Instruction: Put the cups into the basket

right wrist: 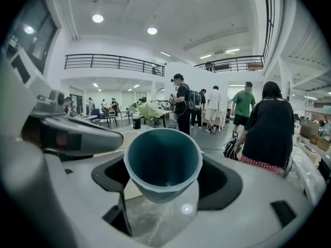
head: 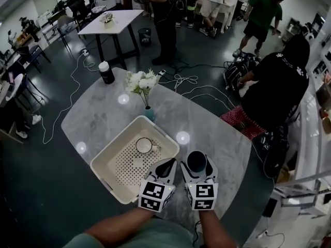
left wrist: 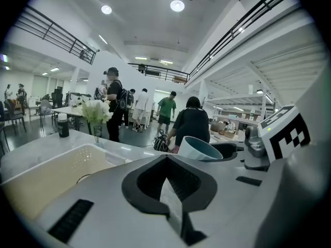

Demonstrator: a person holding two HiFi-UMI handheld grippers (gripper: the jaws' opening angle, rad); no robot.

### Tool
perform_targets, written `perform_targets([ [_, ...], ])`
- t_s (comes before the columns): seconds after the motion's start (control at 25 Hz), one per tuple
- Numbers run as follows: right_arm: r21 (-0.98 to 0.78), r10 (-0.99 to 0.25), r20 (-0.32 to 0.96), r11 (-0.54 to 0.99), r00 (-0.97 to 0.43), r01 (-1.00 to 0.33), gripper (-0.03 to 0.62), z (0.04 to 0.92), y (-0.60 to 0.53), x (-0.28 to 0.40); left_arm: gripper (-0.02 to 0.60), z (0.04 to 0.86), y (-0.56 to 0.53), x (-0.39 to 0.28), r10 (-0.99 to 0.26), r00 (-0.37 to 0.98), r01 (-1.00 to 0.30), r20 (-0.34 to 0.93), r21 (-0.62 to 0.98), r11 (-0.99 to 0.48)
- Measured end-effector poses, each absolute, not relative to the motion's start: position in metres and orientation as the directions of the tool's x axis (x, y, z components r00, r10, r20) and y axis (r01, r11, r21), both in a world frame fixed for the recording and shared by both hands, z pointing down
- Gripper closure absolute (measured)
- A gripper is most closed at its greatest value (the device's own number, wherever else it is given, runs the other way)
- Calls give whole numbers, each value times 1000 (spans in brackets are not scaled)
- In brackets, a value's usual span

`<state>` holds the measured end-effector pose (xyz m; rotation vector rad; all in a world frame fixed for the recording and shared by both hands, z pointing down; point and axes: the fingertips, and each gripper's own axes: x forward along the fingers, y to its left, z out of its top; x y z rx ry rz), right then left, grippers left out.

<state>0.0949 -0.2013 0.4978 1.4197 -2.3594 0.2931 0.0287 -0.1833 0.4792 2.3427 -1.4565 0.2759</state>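
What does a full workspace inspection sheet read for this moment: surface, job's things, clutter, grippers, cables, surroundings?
Surface: grey marbled table, rounded, with ceiling-light glare spots.
Job's things: cream basket on the table with a white cup inside; teal cup held outside the basket, to its right.
Clutter: vase of white flowers just beyond the basket; dark bottle with a white lid near the far edge.
Grippers: left gripper shut, empty, at the basket's near right edge; right gripper shut on the teal cup.
Cables: white cables on the floor; none seen on the table.
Surroundings: several people nearby; another table behind.
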Motion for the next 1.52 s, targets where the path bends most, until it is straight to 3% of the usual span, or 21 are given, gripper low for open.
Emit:
perform_targets([
  [1.52,6,-653,375,712,-658,-702,212,469,-142,-68,575,463,-131,-136,-928,188,-976,322,167,-140],
])
